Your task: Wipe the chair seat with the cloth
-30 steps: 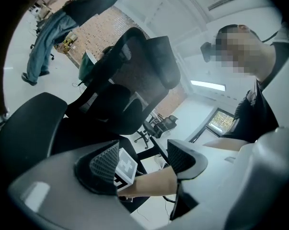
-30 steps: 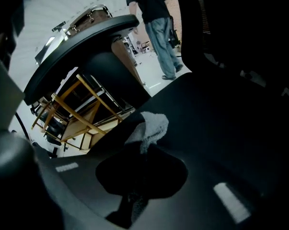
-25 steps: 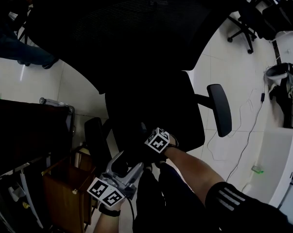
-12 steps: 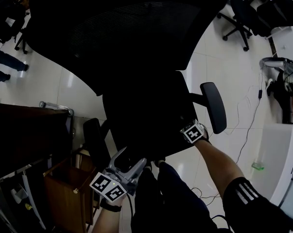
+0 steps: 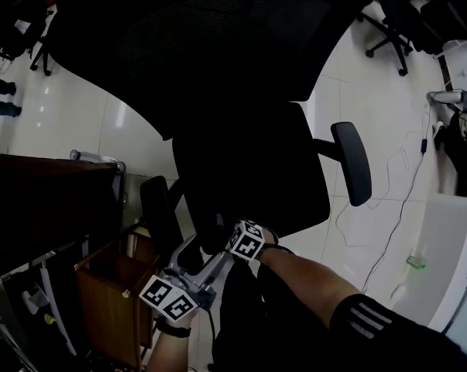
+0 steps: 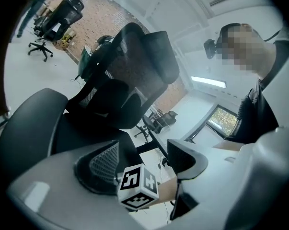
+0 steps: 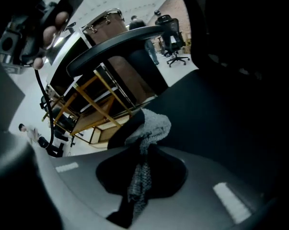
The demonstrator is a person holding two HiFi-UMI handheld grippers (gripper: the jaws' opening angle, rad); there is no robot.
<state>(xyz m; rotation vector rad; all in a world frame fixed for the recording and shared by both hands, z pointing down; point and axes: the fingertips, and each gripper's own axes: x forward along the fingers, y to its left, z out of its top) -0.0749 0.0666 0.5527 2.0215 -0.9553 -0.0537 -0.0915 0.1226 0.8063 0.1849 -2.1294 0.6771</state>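
Observation:
A black office chair fills the head view, its seat (image 5: 252, 173) below the mesh backrest (image 5: 218, 53). My right gripper (image 5: 233, 235) rests at the seat's front left edge, near the left armrest (image 5: 159, 219). In the right gripper view it (image 7: 139, 164) is shut on a grey knitted cloth (image 7: 151, 126), which is bunched against the dark seat (image 7: 221, 114). My left gripper (image 5: 196, 260) hangs below the seat's front edge, off the chair. Its jaws (image 6: 144, 152) stand open with nothing between them, and the right gripper's marker cube (image 6: 137, 186) shows beyond.
A wooden cabinet (image 5: 109, 301) and a dark desk (image 5: 47, 208) stand close on the left. The right armrest (image 5: 353, 173) juts out over the white floor, where a cable (image 5: 400, 208) trails. More office chairs (image 5: 403, 22) stand at the back right, a white counter (image 5: 450, 239) at the right.
My right gripper swung out to the seat's front right edge, then came back to the front left edge with the cloth. The left gripper has barely moved.

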